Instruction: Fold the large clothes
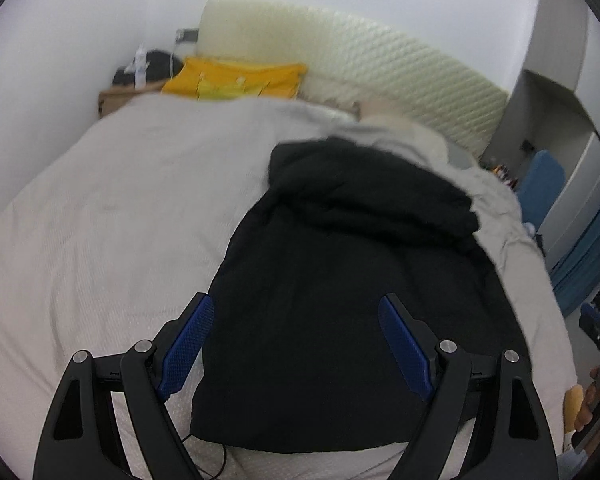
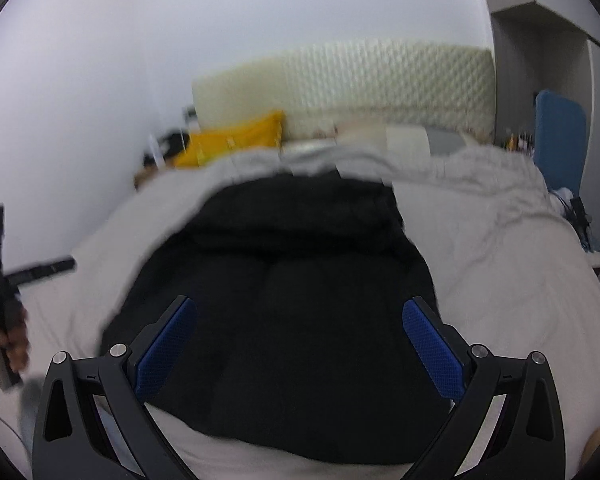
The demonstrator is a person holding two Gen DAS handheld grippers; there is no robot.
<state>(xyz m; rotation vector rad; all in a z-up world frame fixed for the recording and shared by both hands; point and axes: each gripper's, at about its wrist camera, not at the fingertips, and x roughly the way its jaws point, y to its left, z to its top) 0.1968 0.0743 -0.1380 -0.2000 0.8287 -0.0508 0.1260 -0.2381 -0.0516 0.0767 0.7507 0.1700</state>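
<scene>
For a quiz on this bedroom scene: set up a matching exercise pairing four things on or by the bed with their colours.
Things:
1. garment
2. pillow
3. duvet
4. headboard

Colours:
A. cream
B. black
C. pale grey
D. yellow

Pairs: 1-B, 2-D, 3-C, 4-A

Motion blur smears the black garment's (image 2: pixel 276 288) far edge.

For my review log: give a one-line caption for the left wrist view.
Open left gripper above a black garment lying on a grey-covered bed, yellow pillow by the headboard.
</scene>
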